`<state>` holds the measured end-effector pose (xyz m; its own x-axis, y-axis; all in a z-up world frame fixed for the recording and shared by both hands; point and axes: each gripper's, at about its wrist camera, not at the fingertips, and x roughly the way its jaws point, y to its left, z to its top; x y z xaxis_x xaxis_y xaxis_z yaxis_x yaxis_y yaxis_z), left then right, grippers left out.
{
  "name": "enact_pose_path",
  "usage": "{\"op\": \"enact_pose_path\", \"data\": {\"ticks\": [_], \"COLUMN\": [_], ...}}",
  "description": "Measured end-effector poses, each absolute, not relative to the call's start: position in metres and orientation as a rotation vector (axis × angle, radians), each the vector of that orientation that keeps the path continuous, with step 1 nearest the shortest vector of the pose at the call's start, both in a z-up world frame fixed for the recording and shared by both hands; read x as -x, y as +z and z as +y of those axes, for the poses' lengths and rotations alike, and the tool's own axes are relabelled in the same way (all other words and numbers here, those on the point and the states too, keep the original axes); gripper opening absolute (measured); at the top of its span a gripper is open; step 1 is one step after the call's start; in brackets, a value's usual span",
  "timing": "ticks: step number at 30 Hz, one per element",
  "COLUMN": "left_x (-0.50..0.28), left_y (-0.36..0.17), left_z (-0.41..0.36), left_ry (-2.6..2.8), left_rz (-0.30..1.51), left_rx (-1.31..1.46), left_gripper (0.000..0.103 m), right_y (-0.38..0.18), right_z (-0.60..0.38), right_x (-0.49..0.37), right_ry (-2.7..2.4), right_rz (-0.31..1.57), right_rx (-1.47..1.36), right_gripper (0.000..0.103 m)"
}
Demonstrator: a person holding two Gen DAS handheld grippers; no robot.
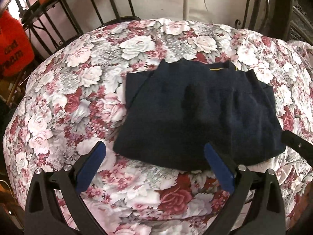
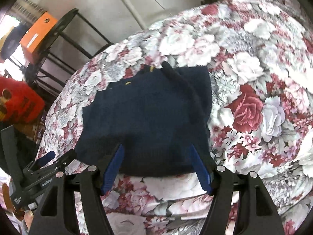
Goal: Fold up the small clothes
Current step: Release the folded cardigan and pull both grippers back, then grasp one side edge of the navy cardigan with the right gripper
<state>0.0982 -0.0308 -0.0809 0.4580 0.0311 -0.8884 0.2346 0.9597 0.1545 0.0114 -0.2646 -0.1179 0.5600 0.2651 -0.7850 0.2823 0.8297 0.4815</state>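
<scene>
Rose-printed bedding covers the bed (image 1: pixel 64 90), and black metal railings stand behind it against a pale wall. Over the near hem of the navy garment (image 1: pixel 195 113), the left tool (image 1: pixel 154 154) hangs with its jaws wide and nothing between them, one blue pad over the hem and the other off the garment's left side. The right tool (image 2: pixel 156 156) is likewise spread wide over the same hem, gripping nothing. That garment lies flat near the middle of the bed, partly folded, collar at the far edge. To do the next fold well, I judge each tool should pinch a near corner through all layers, then carry the hem evenly toward the collar.
</scene>
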Motion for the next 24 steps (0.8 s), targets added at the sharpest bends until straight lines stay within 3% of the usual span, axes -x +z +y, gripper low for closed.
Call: {"op": "enact_pose_path", "data": {"ticks": [5,24], "left_x": [-0.107,-0.135], "left_y": [-0.092,-0.123], "left_z": [-0.043,-0.068], "left_ry": [-0.138,-0.153], "left_rz": [1.110,1.156], "left_rx": [-0.283,-0.314], "left_gripper": [0.098,0.098], "right_y": [-0.135,-0.150], "right_z": [-0.274,-0.303], "right_x": [-0.020,-0.037], "right_ry": [-0.016,-0.079], "right_rz": [1.036,1.037], "right_rx": [-0.685,-0.742], "right_gripper": [0.074,0.076]}}
